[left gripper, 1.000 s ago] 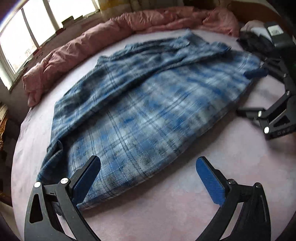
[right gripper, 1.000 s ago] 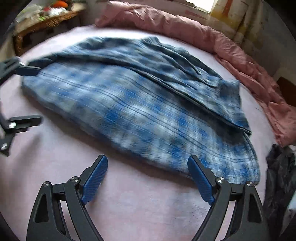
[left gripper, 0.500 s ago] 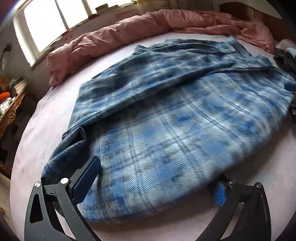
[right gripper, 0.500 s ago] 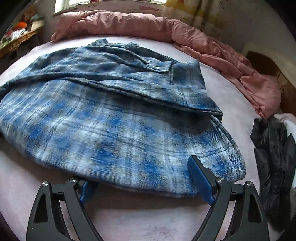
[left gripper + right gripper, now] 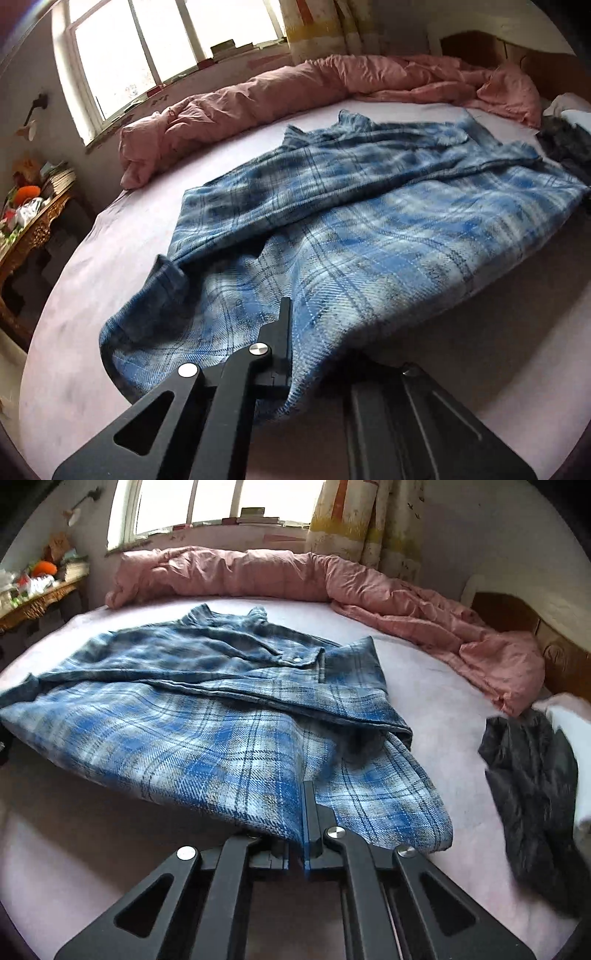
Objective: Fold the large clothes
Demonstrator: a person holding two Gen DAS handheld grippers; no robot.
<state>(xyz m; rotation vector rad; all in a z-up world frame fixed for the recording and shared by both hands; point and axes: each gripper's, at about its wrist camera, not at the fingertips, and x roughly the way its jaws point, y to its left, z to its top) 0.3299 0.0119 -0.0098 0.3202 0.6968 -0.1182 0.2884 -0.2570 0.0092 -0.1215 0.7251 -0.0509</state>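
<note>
My left gripper (image 5: 291, 354) is made of matte black plates with a flat, angular shape. Each side plate has a long cut-out hole with rounded corners. Two round silver screws sit on the linkage, one on the outer plate and one nearer to the finger. The finger is a narrow black bar.

My right gripper (image 5: 295, 843) has the same black frame. I count four silver screws on it, and two cut-out holes, one on each side. Its fingers carry thin blue pads (image 5: 306, 845) along the inner faces.
</note>
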